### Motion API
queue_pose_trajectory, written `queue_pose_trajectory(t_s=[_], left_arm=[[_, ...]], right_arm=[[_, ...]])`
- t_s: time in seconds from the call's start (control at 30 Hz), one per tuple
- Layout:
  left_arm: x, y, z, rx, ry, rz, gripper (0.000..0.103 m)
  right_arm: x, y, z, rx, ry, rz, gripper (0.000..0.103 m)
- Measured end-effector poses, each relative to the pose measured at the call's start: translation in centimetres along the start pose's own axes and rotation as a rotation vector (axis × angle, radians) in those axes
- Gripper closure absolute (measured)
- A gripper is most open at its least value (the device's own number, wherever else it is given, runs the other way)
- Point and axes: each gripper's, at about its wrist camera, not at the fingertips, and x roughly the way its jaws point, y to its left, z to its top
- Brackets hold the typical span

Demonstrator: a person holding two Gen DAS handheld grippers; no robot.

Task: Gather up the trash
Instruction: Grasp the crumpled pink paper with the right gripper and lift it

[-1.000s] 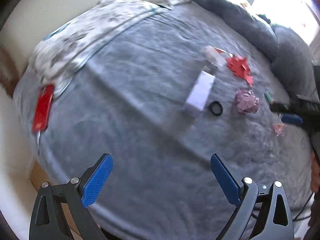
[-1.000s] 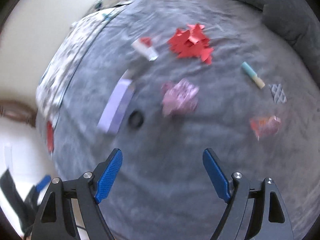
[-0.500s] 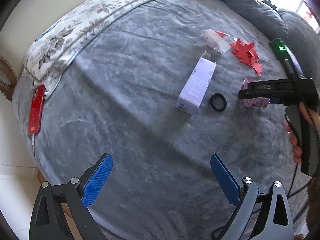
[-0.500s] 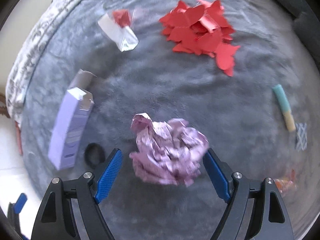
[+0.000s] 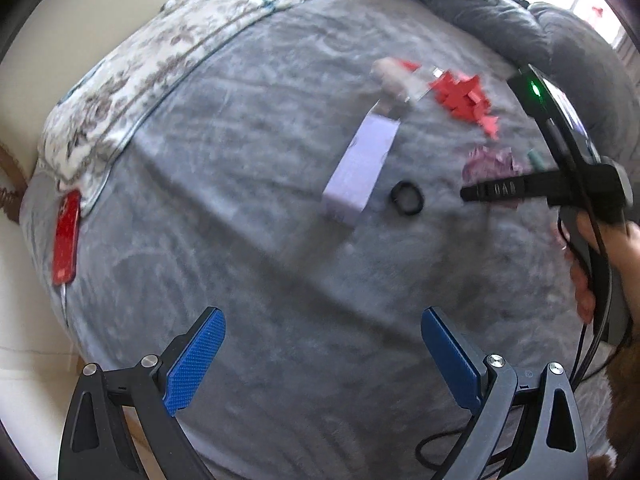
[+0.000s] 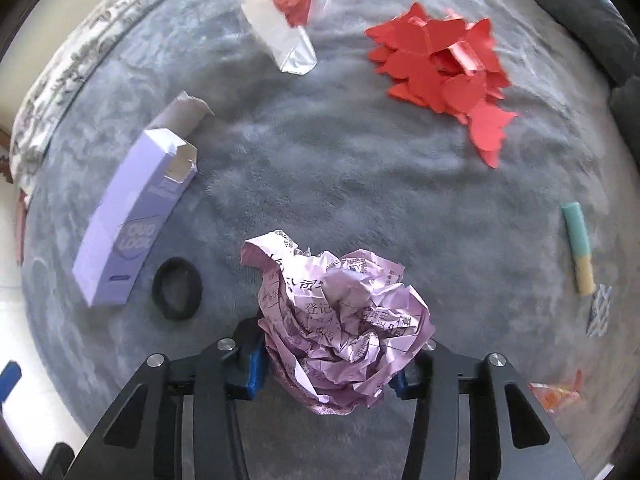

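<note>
Already the right gripper (image 6: 328, 372) had its jaws closed on the crumpled pink paper (image 6: 340, 328) over the bed (image 6: 340, 168), while the left gripper (image 5: 320, 360), jaws wide and empty, hung well short of it.

- Purple box (image 6: 132, 216): round logo near lower end, reads approx. "OUO LOOK"; small dark mark below it too tiny to read.
- Crumpled pink paper (image 6: 344, 320): black printed Chinese chars in a table grid; "登记" legible, rest creased, can't read.
- Right tongs' arm, seen from left wrist cam (image 5: 504, 190): raised letters, approx. "DAS", blurred.
- Left wrist view: box text unreadable.
</note>
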Motion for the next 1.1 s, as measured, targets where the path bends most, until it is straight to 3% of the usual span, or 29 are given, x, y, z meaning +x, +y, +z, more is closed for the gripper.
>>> queue_pose_trajectory(t_s=[0.13,0.4,0.57,0.73,1.1], left_arm=[[0.0,-1.3,2.2,0.001,-0.037,-0.086,0.005],[4.9,-7.2,6.5,0.078,-0.016,-0.159,0.005],[8.9,-9.5,7.4,0.111,0.056,-0.128,0.005],[11.5,-9.2,8.0,0.068,0.11,-0.075,0.005],[13.8,-9.1,8.1,0.053,0.135,-0.029,0.005]], right_arm=[[-2.8,-1.9,-2.8,0.039,-0.033,0.046,0.057],[-6.0,-6.9,-8.5,0.114,-0.033,0.103,0.057],[-6.9,-8.2,-9.6,0.146,-0.041,0.133,0.058],[-6.7,-7.7,-9.4,0.156,-0.049,0.166,0.057],[-6.5,-7.5,-9.2,0.147,-0.058,0.215,0.057]])
